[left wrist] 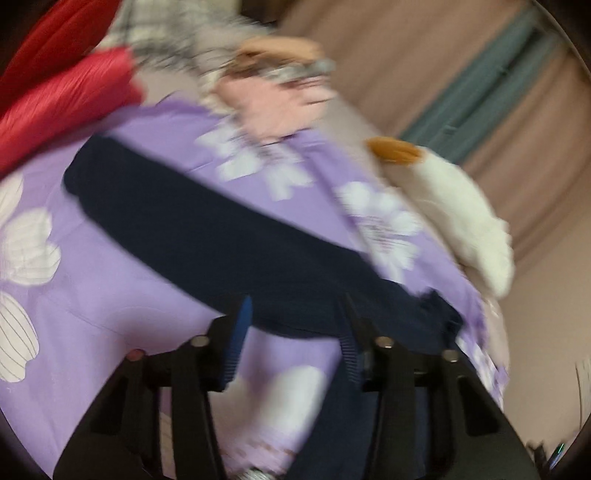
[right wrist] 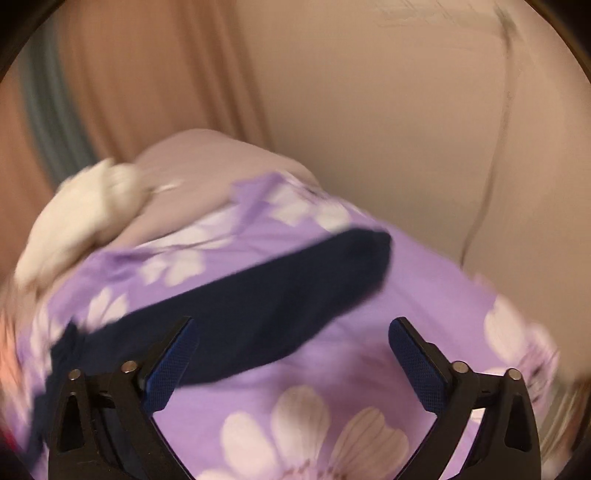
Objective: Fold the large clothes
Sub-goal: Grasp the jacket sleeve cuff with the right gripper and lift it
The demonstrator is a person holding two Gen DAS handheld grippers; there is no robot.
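A dark navy garment (left wrist: 207, 225) lies stretched in a long band across a bed covered by a purple sheet (left wrist: 122, 295) printed with large white flowers. Both views are blurred.

In the left wrist view, the left gripper (left wrist: 295, 325) sits low over the near edge of the garment. Its jaws stand partly apart, with the cloth's edge lying between them, and the pads (left wrist: 242, 328) do not clearly press on the fabric. The garment runs from there toward the far left of the bed, where red bedding (left wrist: 62, 99) is heaped at the corner. A checked cloth (left wrist: 173, 33) and a pink piece (left wrist: 258, 107) lie beyond it, and a white plush toy (left wrist: 458, 206) rests on the bed's right edge.

In the right wrist view, the right gripper (right wrist: 291, 339) has its jaws spread wide. One finger (right wrist: 173, 358) overlaps the garment (right wrist: 258, 295) in the picture and the other hangs over bare sheet (right wrist: 424, 280); nothing is clamped. The garment's rounded end lies toward the bed's far edge, near a grey pillow (right wrist: 207, 162). The plush toy (right wrist: 81, 214) appears at the left.
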